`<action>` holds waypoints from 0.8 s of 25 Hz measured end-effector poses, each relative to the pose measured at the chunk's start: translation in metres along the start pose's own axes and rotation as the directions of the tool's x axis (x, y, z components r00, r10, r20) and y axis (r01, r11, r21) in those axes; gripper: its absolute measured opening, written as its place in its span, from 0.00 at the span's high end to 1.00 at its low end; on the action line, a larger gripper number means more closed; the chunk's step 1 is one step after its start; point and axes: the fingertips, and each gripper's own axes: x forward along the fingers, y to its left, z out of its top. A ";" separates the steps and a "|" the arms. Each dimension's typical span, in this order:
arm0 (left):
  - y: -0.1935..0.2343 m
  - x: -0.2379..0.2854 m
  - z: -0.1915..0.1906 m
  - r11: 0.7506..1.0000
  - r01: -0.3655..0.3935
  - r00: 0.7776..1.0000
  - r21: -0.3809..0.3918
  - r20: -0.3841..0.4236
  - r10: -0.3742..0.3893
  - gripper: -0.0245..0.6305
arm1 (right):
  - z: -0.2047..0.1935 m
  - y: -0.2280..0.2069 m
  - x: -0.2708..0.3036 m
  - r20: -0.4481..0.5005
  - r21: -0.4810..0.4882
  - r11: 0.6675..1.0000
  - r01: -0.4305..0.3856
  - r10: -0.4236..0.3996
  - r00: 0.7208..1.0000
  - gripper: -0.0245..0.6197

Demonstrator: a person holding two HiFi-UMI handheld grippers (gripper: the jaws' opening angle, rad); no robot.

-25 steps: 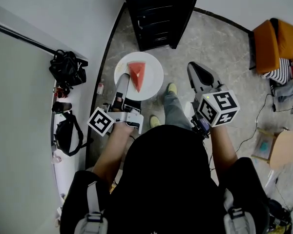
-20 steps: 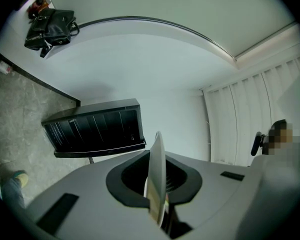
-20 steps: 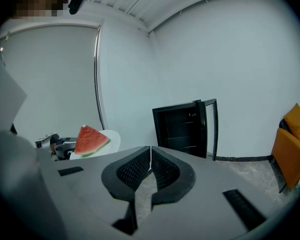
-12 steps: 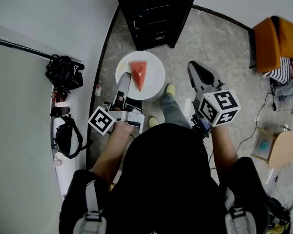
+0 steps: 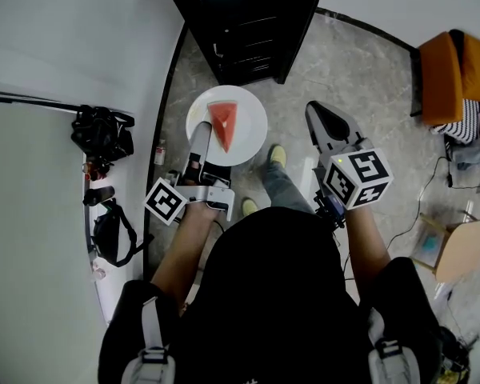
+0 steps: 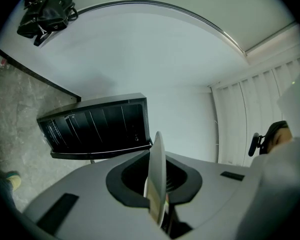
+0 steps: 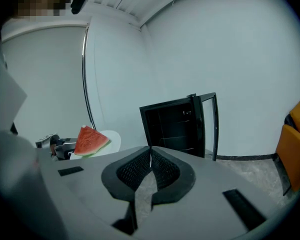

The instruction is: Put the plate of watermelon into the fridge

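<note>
While left gripper (image 5: pixel 202 134) grips plate (image 5: pixel 252 122) | right gripper (image 5: pixel 324 118) closed, empty

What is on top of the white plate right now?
One watermelon wedge lies on the plate, nothing else showing. The left claw, shut on the near rim, covers that edge; the plate's underside is out of sight.

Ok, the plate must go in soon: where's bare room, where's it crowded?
The open fridge shows bare shelves, though dark. The floor between fridge and orange chair is free. The white ledge at left, with black bags, is crowded.
</note>
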 end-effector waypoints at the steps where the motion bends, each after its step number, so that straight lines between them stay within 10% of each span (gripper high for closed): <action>1: 0.000 0.007 0.002 1.000 0.000 1.000 0.001 0.003 0.000 0.91 | 0.003 -0.005 0.005 -0.004 0.001 1.000 -0.003 0.003 1.000 0.93; 20: 0.018 0.091 0.005 0.999 -0.052 0.998 0.012 0.030 0.052 0.91 | 0.026 -0.076 0.058 -0.032 0.013 0.999 -0.035 0.035 0.999 0.93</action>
